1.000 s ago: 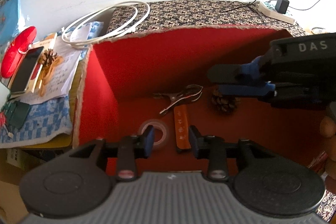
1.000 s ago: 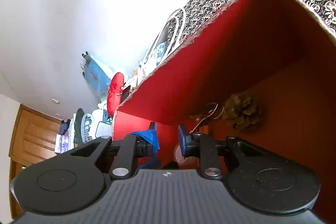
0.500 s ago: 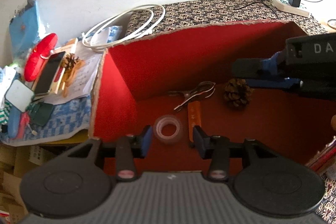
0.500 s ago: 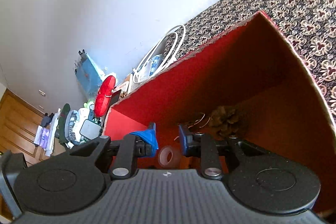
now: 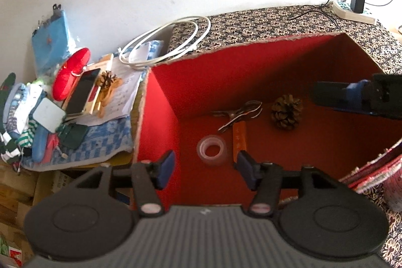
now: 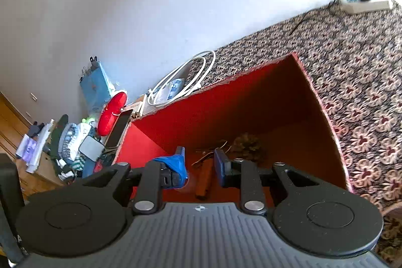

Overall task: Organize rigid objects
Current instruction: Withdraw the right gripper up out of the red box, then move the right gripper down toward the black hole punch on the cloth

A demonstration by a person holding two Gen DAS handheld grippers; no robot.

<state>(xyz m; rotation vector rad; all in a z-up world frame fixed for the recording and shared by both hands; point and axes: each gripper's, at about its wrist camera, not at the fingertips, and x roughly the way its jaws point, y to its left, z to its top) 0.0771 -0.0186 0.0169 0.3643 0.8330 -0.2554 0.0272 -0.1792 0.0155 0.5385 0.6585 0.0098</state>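
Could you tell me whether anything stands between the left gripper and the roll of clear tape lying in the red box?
Nothing visible does. The left gripper has just been opening its jaws, with nothing between them, and the tape roll lies on the red box floor just beyond. The orange tool lies beside the roll, not across the way.

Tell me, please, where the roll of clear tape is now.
In the left wrist view the roll of clear tape lies on the floor of the red box, left of the orange strip and below the metal clip.

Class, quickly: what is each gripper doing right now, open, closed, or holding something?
Left gripper: open, jaws have just been opening, nothing between them.
Right gripper: open, jaws have just widened a little, holding nothing.
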